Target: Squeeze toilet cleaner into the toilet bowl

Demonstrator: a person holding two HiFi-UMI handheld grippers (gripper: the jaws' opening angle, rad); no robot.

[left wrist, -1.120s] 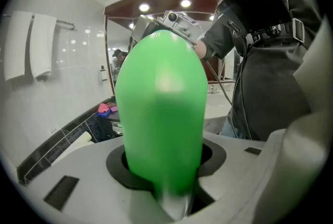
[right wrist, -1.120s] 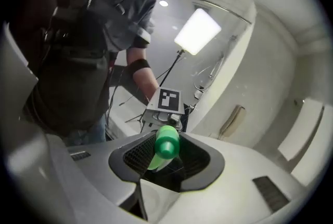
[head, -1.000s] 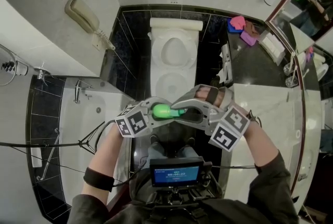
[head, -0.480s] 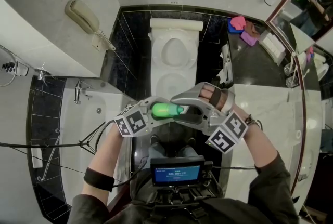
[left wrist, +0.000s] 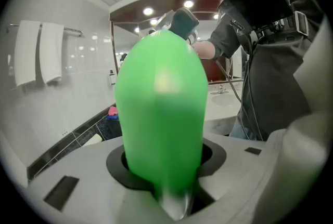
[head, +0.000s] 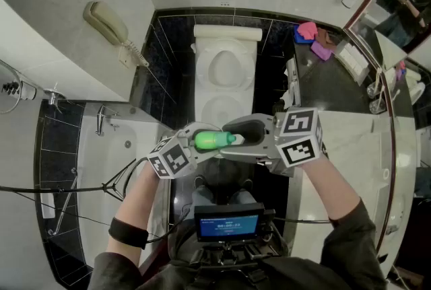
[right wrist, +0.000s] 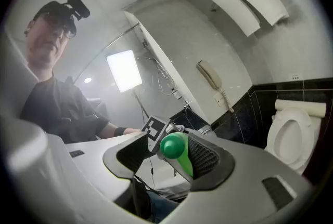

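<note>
A green toilet cleaner bottle (head: 214, 140) lies level over the person's lap, in front of the white toilet (head: 225, 66), whose lid is up. My left gripper (head: 202, 142) is shut on the bottle's body, which fills the left gripper view (left wrist: 161, 108). My right gripper (head: 237, 136) reaches in from the right around the bottle's green cap (right wrist: 174, 146). Its jaws have just been closing. The cap sits between them, beside one ribbed pad (right wrist: 203, 158) and with a gap to the other, so they stand open.
A wall phone (head: 106, 21) hangs at the left above a bathtub (head: 114, 161). A pale counter (head: 343, 140) and a mirror run along the right. Pink and purple items (head: 313, 36) lie on the dark floor beside the toilet. A screen device (head: 227, 225) hangs at the person's chest.
The right gripper has rolled about its own axis, so its marker cube now faces up, and its jaws stand wider around the cap. The left gripper and bottle stayed put.
</note>
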